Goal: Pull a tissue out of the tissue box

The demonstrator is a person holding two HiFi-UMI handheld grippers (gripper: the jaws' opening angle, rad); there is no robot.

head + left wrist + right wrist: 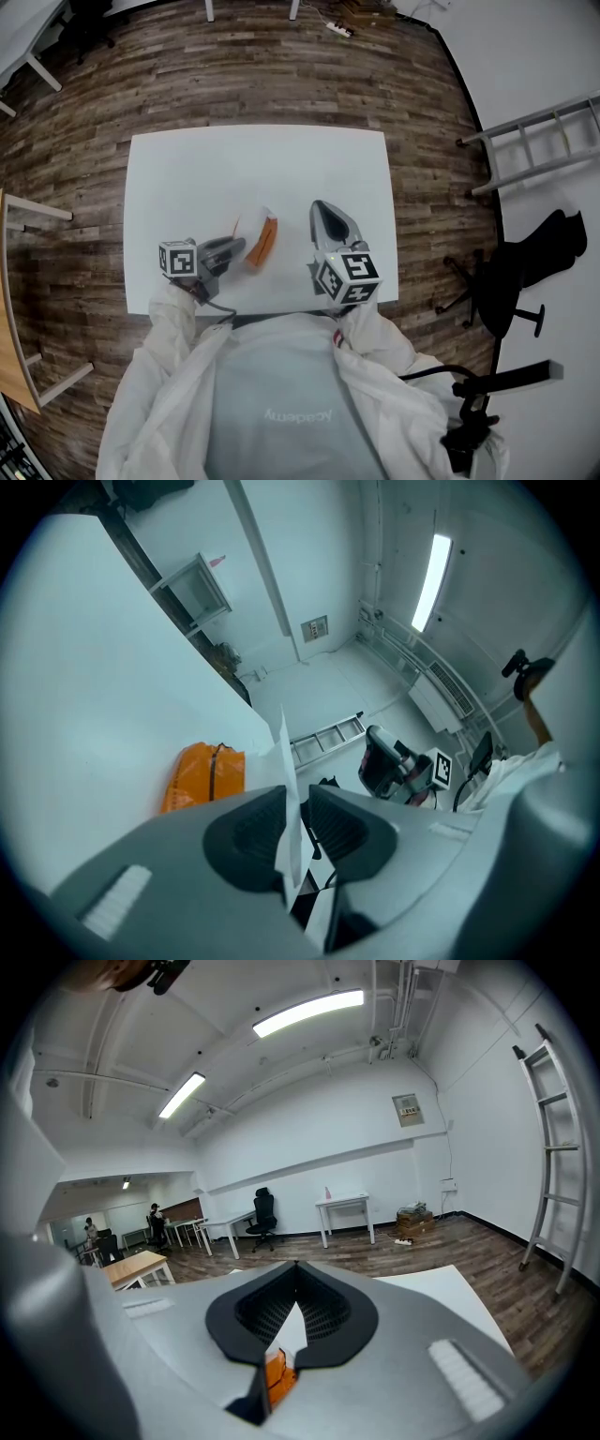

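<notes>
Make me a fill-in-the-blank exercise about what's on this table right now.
The pack on the table is ___ in colour.
Between the pads of the left claw stands a white ___.
The right claw, tips together, holds ___.
Missing words: orange; tissue; nothing.

We see a white rectangular table (187, 169) standing on a dark wooden plank floor (234, 75). One thing lies directly on its top: an orange tissue pack (262, 242). It sits just ahead of the left gripper (236, 249), near its tips, and to the left of the right gripper (320, 210), so it falls between the two, closer to the table's near edge than to the far one. The pack lies slanted to the table's edges, its long side running roughly the way the right gripper points.
</notes>
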